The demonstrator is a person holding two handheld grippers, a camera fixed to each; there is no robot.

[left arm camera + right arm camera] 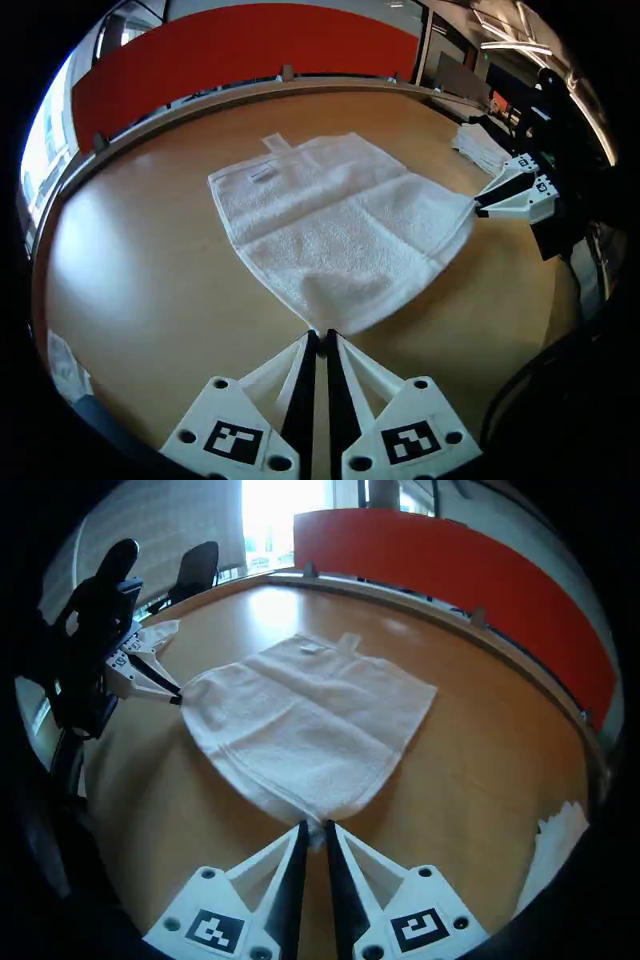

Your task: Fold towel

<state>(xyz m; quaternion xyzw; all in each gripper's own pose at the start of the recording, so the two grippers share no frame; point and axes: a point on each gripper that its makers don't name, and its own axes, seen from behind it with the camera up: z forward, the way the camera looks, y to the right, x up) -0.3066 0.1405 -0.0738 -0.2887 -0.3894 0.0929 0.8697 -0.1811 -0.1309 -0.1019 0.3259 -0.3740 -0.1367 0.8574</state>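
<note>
A white towel [336, 224] [304, 724] lies spread on the wooden table [160, 256] with a label tag at its far edge. My left gripper [321, 340] is shut on the towel's near corner. Farther off to the right in the same view, the right gripper [480, 206] pinches the towel's other corner. In the right gripper view my right gripper [314, 830] is shut on its towel corner, and the left gripper [174, 696] holds the corner at the left, in front of a dark-clad person.
A red divider panel [240, 48] [480, 584] runs along the table's far edge. A stack of white folded towels [480, 148] sits at the right of the left gripper view. More white cloth [556, 840] lies near the table edge. Black chairs [196, 568] stand beyond.
</note>
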